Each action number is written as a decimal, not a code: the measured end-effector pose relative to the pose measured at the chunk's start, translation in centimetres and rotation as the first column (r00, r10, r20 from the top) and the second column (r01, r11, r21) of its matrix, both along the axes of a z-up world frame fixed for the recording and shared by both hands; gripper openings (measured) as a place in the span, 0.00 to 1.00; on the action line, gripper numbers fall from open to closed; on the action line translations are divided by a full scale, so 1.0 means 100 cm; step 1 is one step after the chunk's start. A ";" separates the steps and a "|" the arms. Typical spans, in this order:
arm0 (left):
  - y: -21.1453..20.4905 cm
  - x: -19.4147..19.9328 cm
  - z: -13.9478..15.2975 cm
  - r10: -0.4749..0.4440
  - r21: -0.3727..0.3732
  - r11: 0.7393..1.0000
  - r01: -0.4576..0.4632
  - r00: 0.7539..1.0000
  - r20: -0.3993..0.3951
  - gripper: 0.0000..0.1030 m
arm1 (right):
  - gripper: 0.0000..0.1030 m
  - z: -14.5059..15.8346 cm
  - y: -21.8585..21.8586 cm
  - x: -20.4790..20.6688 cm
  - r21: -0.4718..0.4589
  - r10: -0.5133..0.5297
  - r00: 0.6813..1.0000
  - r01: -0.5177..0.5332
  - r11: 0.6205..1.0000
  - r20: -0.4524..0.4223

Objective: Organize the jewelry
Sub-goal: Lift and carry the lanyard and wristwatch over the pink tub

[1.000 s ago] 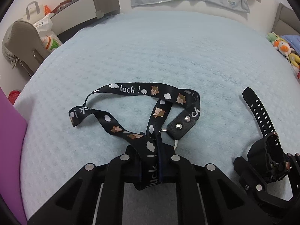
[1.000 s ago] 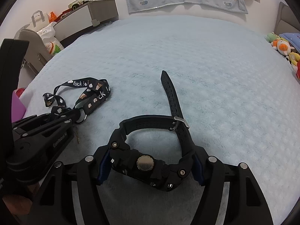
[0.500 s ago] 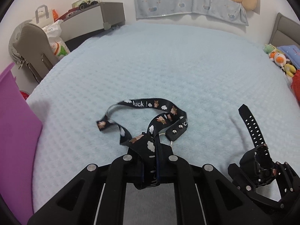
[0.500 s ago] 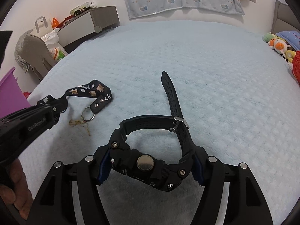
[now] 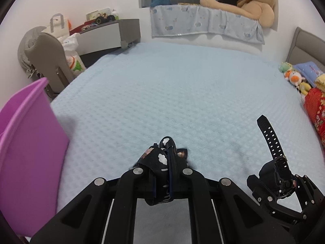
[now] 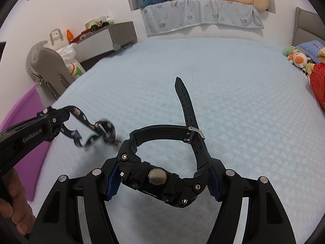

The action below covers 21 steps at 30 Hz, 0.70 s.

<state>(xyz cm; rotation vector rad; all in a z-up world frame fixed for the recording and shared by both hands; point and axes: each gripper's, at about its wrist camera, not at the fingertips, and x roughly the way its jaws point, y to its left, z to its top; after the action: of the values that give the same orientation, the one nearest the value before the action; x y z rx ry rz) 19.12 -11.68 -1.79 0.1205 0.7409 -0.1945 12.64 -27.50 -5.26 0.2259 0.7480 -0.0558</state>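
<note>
My left gripper (image 5: 164, 174) is shut on a black lanyard (image 5: 162, 158) printed with white clouds and small bears. In the right wrist view the lanyard (image 6: 85, 126) hangs off that gripper (image 6: 50, 120) above the bed, its metal ring swinging and blurred. My right gripper (image 6: 162, 179) is shut on the case of a black wristwatch (image 6: 158, 181), blue pads pressing both sides. The buckled strap loops upward and its free end sticks up. The same watch (image 5: 278, 174) appears at the lower right of the left wrist view, lifted off the blanket.
A light blue blanket (image 5: 182, 93) covers the bed. A purple bin (image 5: 28, 142) stands at the left edge. A grey chair (image 5: 48, 61) and a desk (image 5: 109, 34) are beyond it. Soft toys (image 5: 294, 77) and red fabric (image 5: 316, 109) lie at the right. A hand (image 6: 14, 203) holds the left gripper.
Both grippers have risen off the bed. The lanyard, spread on the blanket before, now hangs bunched from the left gripper. The purple bin has come closer at the left.
</note>
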 end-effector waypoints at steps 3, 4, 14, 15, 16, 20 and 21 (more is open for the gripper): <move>0.018 -0.017 0.018 0.007 -0.019 1.000 -0.007 1.000 0.003 0.08 | 0.64 0.019 0.009 -0.013 0.002 0.011 1.000 -0.011 1.000 0.019; 0.025 -0.023 0.025 0.014 -0.024 1.000 -0.014 1.000 0.006 0.08 | 0.64 0.027 0.014 -0.017 0.005 0.020 1.000 -0.020 1.000 0.024; 0.115 -0.071 0.097 0.156 -0.090 0.985 -0.149 0.984 0.081 0.08 | 0.64 0.098 0.080 -0.044 0.024 0.166 0.981 -0.169 0.985 0.102; 0.125 -0.075 0.105 0.173 -0.096 0.982 -0.164 0.981 0.093 0.08 | 0.64 0.105 0.086 -0.045 0.024 0.180 0.977 -0.184 0.983 0.113; 0.136 -0.080 0.116 0.188 -0.103 0.979 -0.177 0.976 0.108 0.08 | 0.64 0.114 0.095 -0.046 0.025 0.197 0.972 -0.201 0.979 0.129; 0.167 -0.094 0.148 0.213 -0.120 0.973 -0.197 0.966 0.148 0.08 | 0.64 0.148 0.124 -0.049 0.041 0.252 0.950 -0.264 0.964 0.186; 0.176 -0.096 0.157 0.215 -0.129 0.972 -0.196 0.965 0.150 0.08 | 0.64 0.154 0.130 -0.048 0.043 0.263 0.945 -0.276 0.960 0.196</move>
<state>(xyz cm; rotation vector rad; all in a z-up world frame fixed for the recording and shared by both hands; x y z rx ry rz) 9.56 5.88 13.90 -0.0489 0.5728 -0.0271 7.80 -14.53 10.19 0.1900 0.5864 0.2501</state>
